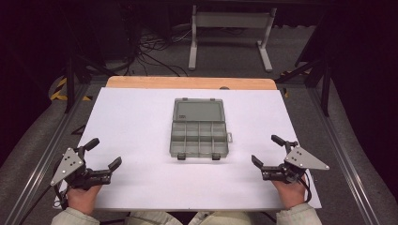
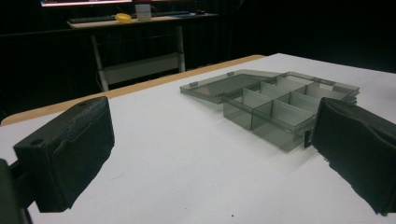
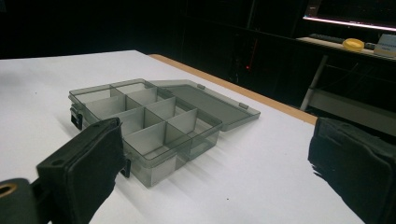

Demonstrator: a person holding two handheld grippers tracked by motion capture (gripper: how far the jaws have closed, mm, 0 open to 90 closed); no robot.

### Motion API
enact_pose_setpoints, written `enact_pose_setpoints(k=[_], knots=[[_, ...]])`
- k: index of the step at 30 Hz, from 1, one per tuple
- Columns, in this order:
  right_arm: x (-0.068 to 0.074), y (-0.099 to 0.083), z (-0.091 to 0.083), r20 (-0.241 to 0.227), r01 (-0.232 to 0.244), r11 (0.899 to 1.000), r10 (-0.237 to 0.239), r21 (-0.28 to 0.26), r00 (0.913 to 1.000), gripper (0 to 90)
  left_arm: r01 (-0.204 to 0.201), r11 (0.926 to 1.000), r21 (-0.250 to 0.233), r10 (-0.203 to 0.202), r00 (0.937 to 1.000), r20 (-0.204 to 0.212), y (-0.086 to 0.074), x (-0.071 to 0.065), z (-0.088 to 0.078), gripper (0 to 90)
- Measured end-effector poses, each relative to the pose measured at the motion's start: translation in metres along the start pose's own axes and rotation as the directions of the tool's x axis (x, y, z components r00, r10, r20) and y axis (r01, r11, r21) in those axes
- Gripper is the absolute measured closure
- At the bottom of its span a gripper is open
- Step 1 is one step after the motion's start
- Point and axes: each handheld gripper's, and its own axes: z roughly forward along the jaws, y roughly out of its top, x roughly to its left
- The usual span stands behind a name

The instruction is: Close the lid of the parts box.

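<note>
Left tool: the left tool (image 1: 102, 154) sits at the near left of the bench, held in a hand (image 1: 82, 197) that comes in from the bottom edge; its jaws are spread wide with nothing between them.
Right tool: the right tool (image 1: 266, 151) sits at the near right, held in the other hand (image 1: 291, 193); its jaws are likewise spread wide and bare.
Bench: the bench (image 1: 136, 122) has a white top, with a strip of wood showing along its far edge.
Box: a grey see-through compartment box (image 1: 199, 139) lies flat in the middle of the bench, between the two tools and farther out than both, well apart from each.
Box state: its lid (image 1: 197, 111) is swung fully open and lies flat on the bench on the far side; the tray shows two rows of four compartments, and nothing can be seen in them.
Box in the gripper views: the box (image 2: 275, 109) lies ahead and toward the right jaw in the left gripper view; the box (image 3: 144, 123) lies ahead and toward the left jaw in the right gripper view.
Beyond the bench: a white metal frame (image 1: 230, 35) stands on the floor among dark cables.
</note>
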Motion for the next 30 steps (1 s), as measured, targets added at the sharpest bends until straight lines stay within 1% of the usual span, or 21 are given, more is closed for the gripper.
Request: enact_pose_setpoints(k=[2, 8, 15, 16, 25, 26, 27, 29, 30], knots=[[0.000, 0.000, 0.000, -0.002, 0.002, 1.000, -0.002, -0.001, 1.0000, 3.7, -0.006, 1.0000, -0.004, 0.006, 1.0000, -0.003, 0.000, -0.001, 0.000, 0.3], [0.000, 0.000, 0.000, -0.004, 0.002, 1.000, -0.002, -0.001, 1.0000, 3.7, -0.018, 0.9998, -0.009, 0.018, 0.9998, 0.011, 0.000, -0.002, 0.001, 0.2], [0.000, 0.000, 0.001, -0.008, 0.003, 1.000, -0.003, 0.002, 1.0000, 3.6, -0.011, 0.9999, -0.004, 0.011, 0.9999, 0.012, 0.000, -0.001, 0.000, 0.3], [0.000, 0.000, 0.001, -0.007, 0.002, 1.000, -0.002, 0.001, 1.0000, 3.6, -0.006, 1.0000, -0.005, 0.006, 0.9999, 0.011, 0.001, -0.001, 0.000, 0.3], [0.000, 0.000, 0.001, -0.007, 0.000, 1.000, 0.000, 0.005, 1.0000, 3.6, -0.002, 1.0000, 0.003, 0.002, 1.0000, 0.008, 0.002, -0.001, 0.001, 0.3], [0.000, 0.002, 0.002, 0.002, 0.006, 1.000, -0.006, 0.008, 1.0000, 3.7, 0.003, 1.0000, 0.006, -0.003, 1.0000, 0.005, 0.001, -0.001, 0.002, 0.3], [-0.001, 0.003, 0.002, 0.008, 0.002, 1.000, -0.002, 0.014, 1.0000, 3.7, 0.014, 0.9998, 0.011, -0.014, 0.9999, 0.008, 0.001, 0.000, 0.002, 0.4], [-0.002, 0.008, 0.004, 0.010, -0.001, 1.000, 0.001, 0.026, 0.9999, 4.4, 0.048, 0.9986, 0.024, -0.048, 0.9989, 0.003, 0.001, 0.003, 0.005, 0.8], [-0.003, 0.010, 0.005, 0.004, -0.006, 1.000, 0.006, 0.028, 1.0000, 5.4, 0.067, 0.9973, 0.029, -0.067, 0.9977, 0.005, 0.002, 0.005, 0.007, 1.0]])
